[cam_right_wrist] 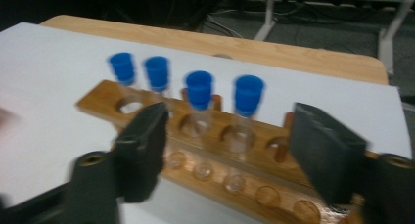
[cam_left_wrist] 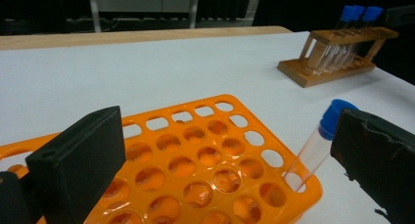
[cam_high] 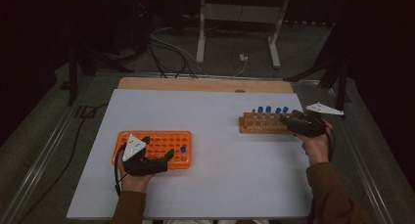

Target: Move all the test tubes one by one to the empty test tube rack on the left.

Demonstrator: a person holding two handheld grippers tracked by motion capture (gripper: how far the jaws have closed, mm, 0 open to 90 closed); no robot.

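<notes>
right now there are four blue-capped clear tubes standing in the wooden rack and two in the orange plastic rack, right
Not quite. The orange plastic rack holds one blue-capped clear tube, leaning in a corner hole, as the left gripper view shows. The rest stands: four blue-capped tubes are in the wooden rack, seen in the right gripper view.

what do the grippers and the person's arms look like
Both the left gripper and the right gripper have black bodies with two blocky, flat-faced black jaws. Each carries a pale grey three-cornered plate on top, and a dark cable trails from each. The person wears brown sleeves.
</notes>
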